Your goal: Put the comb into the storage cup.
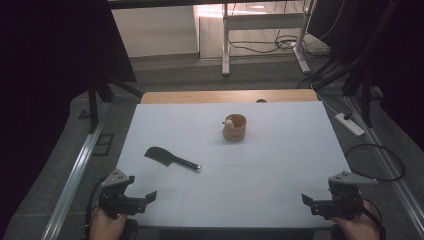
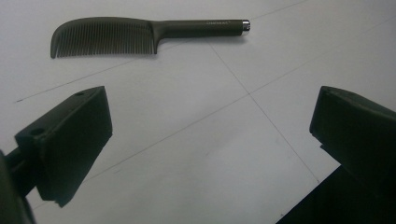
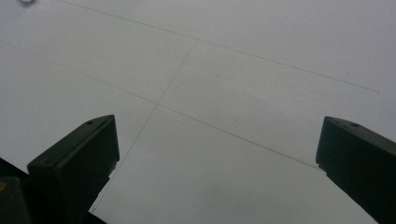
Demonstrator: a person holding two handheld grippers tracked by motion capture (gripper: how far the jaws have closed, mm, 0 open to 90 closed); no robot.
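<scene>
A dark comb [image 1: 170, 158] lies flat on the white bench [image 1: 260, 190], left of the middle and fairly near the person. Its toothed head points far-left and its handle runs to the right, ending in a small shiny cap. Farther off, near the middle of the bench, stands a small wooden cup [image 1: 235, 127] with a little pale figure at its rim.

The left tongs [image 1: 142, 198] hover at the near-left corner, just short of the comb, jaws spread wide with nothing between them. In the left gripper view the comb [image 2: 140, 33] lies beyond the open jaws, untouched. The right tongs [image 1: 311, 202] sit at the near-right corner, also wide open and empty, well apart from the comb.
</scene>
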